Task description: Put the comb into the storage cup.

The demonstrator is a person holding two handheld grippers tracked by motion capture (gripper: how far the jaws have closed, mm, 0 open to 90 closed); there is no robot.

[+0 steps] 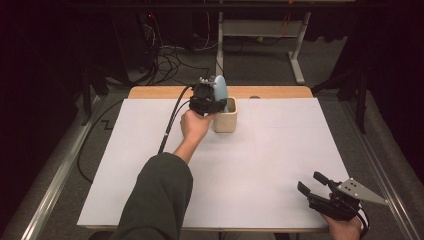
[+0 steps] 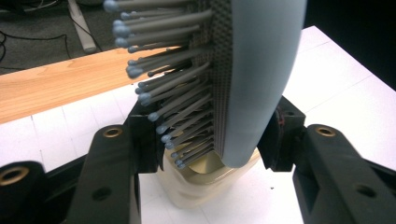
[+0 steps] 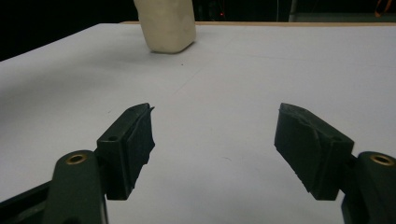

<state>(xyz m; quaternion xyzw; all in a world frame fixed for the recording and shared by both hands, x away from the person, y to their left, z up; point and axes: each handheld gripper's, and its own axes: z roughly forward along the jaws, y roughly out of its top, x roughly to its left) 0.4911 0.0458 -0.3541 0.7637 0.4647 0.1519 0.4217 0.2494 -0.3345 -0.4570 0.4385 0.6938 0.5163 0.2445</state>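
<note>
right tool [image 1: 314, 186]: jaws wide apart, nothing between them, low over the near right of the white paper-covered worktop [image 1: 280, 150] | left tool [image 1: 212, 101]: clamped on the pale blue oval plastic hairbrush [image 1: 220, 89], upright, lower end dipping into the cream square cup [image 1: 225, 121] at far centre

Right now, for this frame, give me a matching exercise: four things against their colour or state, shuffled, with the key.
Things:
1. hairbrush
2. cup
3. left gripper
4. right gripper

States:
A. open, low over the near right of the table
B. pale blue, its lower end at the cup's mouth
C. cream, standing upright
D. shut on the hairbrush

Pairs: 1-B, 2-C, 3-D, 4-A
</note>
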